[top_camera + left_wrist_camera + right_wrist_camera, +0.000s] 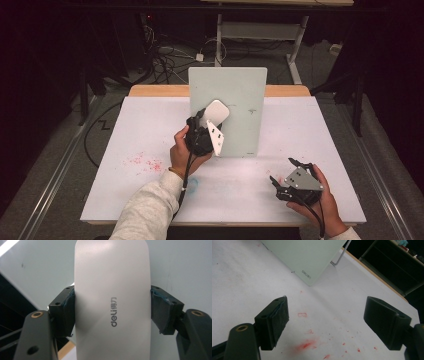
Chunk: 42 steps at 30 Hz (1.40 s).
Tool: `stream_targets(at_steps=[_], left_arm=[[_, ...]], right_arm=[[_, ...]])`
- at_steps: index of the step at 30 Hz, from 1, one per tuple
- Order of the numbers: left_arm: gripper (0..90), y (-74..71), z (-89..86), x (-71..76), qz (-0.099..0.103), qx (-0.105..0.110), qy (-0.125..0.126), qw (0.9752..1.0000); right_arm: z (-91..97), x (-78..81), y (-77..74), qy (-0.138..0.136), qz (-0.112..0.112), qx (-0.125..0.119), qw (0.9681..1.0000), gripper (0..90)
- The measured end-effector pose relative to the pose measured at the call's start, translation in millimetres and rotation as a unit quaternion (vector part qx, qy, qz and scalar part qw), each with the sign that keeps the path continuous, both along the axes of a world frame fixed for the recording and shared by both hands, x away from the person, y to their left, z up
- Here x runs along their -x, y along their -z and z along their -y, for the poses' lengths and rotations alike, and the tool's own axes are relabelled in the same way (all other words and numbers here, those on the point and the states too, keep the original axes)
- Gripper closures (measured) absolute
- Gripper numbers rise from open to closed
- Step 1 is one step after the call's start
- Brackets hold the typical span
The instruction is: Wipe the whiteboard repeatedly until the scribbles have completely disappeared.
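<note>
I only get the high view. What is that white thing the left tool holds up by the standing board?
Observer: A smooth white block printed "deli"; the left tool clamps its two sides.
Operator: Is the other one holding anything?
Observer: No, the right tool is open over red smudges on the table.
Operator: And what keeps that standing thing up?
Observer: A wire stand behind the board.

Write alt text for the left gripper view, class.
A white eraser printed "deli" is clamped between the left gripper's two black jaws. Behind it stands a pale whiteboard.
</note>
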<state>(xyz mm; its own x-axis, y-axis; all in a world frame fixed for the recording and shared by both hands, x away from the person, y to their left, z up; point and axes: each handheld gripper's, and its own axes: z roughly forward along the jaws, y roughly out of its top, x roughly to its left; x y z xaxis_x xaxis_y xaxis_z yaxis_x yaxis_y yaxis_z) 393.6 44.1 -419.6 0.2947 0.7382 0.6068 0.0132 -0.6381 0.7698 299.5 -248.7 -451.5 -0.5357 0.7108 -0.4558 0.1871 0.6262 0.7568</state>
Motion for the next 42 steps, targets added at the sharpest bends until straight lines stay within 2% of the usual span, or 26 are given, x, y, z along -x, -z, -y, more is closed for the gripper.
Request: stream_targets(at_steps=[3, 6, 9, 12, 15, 21, 22, 23, 26, 28, 29, 31, 36, 38, 40, 41, 42], left_arm=[[28.8, 7.3, -2.6, 3.2, -0.001, -0.003, -0.004, 1.0000], [28.8, 14.7, -7.1, 6.8, -0.012, -0.012, -0.005, 0.9998], [28.8, 24.1, -13.5, 11.2, -0.020, -0.040, -0.002, 0.9990], [28.8, 29.9, -19.2, 13.9, -0.028, -0.047, -0.002, 0.9985], [28.8, 31.9, -19.8, 15.1, -0.028, -0.053, -0.006, 0.9982], [28.8, 26.3, -21.8, 12.5, -0.018, -0.058, -0.003, 0.9982], [28.8, 19.7, -23.4, 9.5, -0.016, -0.048, -0.004, 0.9987], [28.8, 19.7, -23.4, 9.5, -0.016, -0.048, -0.004, 0.9987], [28.8, 6.7, -19.0, 5.0, -0.007, -0.062, -0.007, 0.9980], [28.8, 3.3, -18.0, 3.6, -0.002, -0.062, -0.007, 0.9981], [28.8, -3.7, -16.3, 0.9, 0.004, -0.055, -0.011, 0.9984], [28.8, -8.9, -14.7, -1.5, -0.001, -0.046, -0.008, 0.9989], [28.8, -8.1, -9.7, -1.8, 0.005, -0.044, -0.006, 0.9990], [28.8, -2.5, -8.5, 0.1, -0.006, -0.031, -0.002, 0.9995], [28.8, 1.5, -7.7, 1.8, -0.008, -0.034, -0.001, 0.9994], [28.8, 11.5, -6.1, 5.7, -0.011, -0.045, 0.004, 0.9989], [28.8, 11.5, -6.1, 5.7, -0.011, -0.045, 0.004, 0.9989]], right_arm=[[-0.3, 0.1, 0.1, 0.002, -0.002, 0.000, 1.0000, 20.6], [-0.6, 1.1, -0.2, 0.001, -0.002, 0.000, 1.0000, 20.6], [-1.0, 1.2, -0.3, 0.003, -0.002, 0.000, 1.0000, 20.6], [-1.2, 1.3, -0.9, -0.004, 0.003, 0.004, 1.0000, 20.6], [-1.4, 1.5, -0.8, -0.003, 0.002, 0.005, 1.0000, 20.6], [-2.4, 1.7, 0.4, -0.002, 0.000, 0.005, 1.0000, 20.7], [-1.9, 1.3, 0.4, -0.003, 0.000, 0.004, 1.0000, 20.7], [-1.9, 1.3, 0.4, -0.003, 0.000, 0.004, 1.0000, 20.7], [-2.9, 1.4, 0.7, -0.002, -0.002, 0.004, 1.0000, 20.7], [-3.7, 1.9, 0.2, -0.005, -0.002, 0.003, 1.0000, 20.7], [-4.1, 2.3, 0.0, -0.005, -0.001, 0.003, 1.0000, 20.7], [-4.7, 2.6, 0.1, -0.006, -0.003, 0.002, 1.0000, 20.7], [-4.3, 1.3, 1.7, -0.006, -0.008, 0.003, 0.9999, 20.7], [-4.5, 1.5, 1.6, -0.007, -0.008, 0.002, 0.9999, 20.8], [-4.9, 2.0, 1.5, -0.008, -0.008, 0.002, 0.9999, 20.8], [-5.0, 2.1, 1.6, -0.007, -0.008, 0.002, 0.9999, 20.8], [-5.0, 2.1, 1.6, -0.007, -0.008, 0.002, 0.9999, 20.8]])
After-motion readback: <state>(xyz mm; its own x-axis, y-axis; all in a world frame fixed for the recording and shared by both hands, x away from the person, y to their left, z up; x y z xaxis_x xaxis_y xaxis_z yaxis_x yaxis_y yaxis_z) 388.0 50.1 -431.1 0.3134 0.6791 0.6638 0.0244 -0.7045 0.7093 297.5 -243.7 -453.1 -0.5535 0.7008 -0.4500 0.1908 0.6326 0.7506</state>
